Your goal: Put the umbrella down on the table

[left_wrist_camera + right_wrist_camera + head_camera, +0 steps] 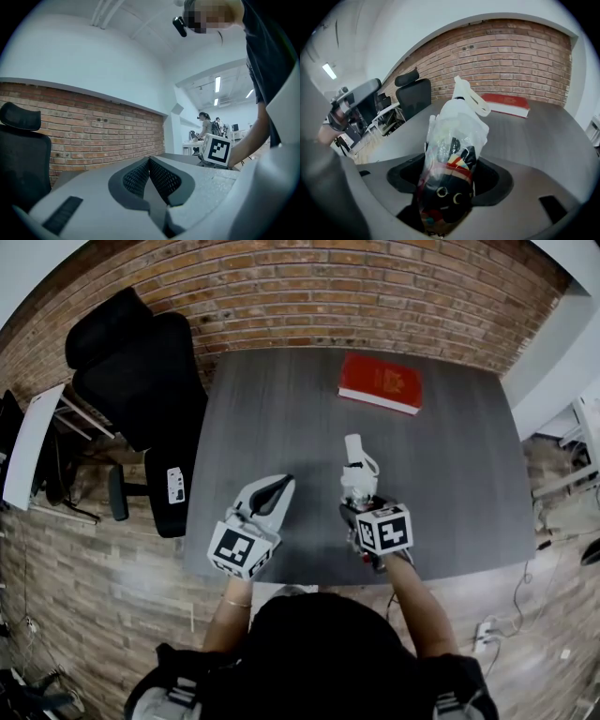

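The right gripper [449,178] has the umbrella [452,140] in its jaws, so I think the job is at the part where the umbrella is held over the table [281,418] and is not yet put down. The next move, I think, is to bring it low until it lies flat on a bare bit of the table, and then let the jaws go wide so it stays there. It looks slippery in its clear plastic bag, so it should go down slowly.

The jaws of the right gripper are squeezed on the fat dark end of the umbrella, one jaw on each side. The white end of the bag sticks out past the jaws and points up and away from the person.

The left gripper [149,161] has its jaws pressed together with nothing in them. It hangs just beside the right one, near the front edge of the table.

Farther back on the table lies a red book [380,382], well apart from the umbrella. A black chair [131,371] stands at the table's left side
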Demonstrator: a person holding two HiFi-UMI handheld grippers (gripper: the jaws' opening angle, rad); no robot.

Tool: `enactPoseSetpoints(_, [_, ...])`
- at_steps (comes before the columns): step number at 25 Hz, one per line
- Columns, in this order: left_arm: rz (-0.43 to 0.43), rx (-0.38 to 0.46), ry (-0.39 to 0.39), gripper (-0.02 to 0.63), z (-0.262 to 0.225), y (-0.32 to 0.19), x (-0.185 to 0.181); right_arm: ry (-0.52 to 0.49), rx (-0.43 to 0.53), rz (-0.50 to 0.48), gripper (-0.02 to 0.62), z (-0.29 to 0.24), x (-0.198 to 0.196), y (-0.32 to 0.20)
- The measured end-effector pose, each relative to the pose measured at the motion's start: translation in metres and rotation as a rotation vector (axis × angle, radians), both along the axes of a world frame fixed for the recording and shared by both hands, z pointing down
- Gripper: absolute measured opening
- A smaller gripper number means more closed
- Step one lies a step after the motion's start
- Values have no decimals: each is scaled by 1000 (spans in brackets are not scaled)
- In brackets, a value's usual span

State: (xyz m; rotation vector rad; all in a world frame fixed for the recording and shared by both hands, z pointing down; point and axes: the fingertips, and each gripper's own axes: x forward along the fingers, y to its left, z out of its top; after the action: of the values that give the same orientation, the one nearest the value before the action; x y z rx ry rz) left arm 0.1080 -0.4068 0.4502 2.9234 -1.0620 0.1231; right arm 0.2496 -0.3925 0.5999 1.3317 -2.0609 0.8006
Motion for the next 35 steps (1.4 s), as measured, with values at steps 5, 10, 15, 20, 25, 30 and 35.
enactPoseSetpoints(5, [-6,-10,8,3,3,-12,-7,4,-51,17,295,18,-1,-11])
enactPoseSetpoints(10, [-14,-20,8,3,7,-19,-10,23,-96,16,295,37,0,-19])
enactPoseSetpoints(15, [-21,-13,17,3,10,-24,-12,44,-147,9,295,54,1,-19])
enactPoseSetpoints(20, [-21,-21,14,3,14,-27,-13,59,-187,5,295,67,3,-18])
enactPoseSetpoints(25, [-24,-36,8,3,14,-29,-15,70,-223,12,295,77,6,-16])
enactPoseSetpoints(30, [-28,-34,18,3,14,-33,-18,71,-245,7,295,85,4,-19])
enactPoseSetpoints(35, [-23,-35,15,3,16,-36,-17,77,-256,3,295,88,4,-22])
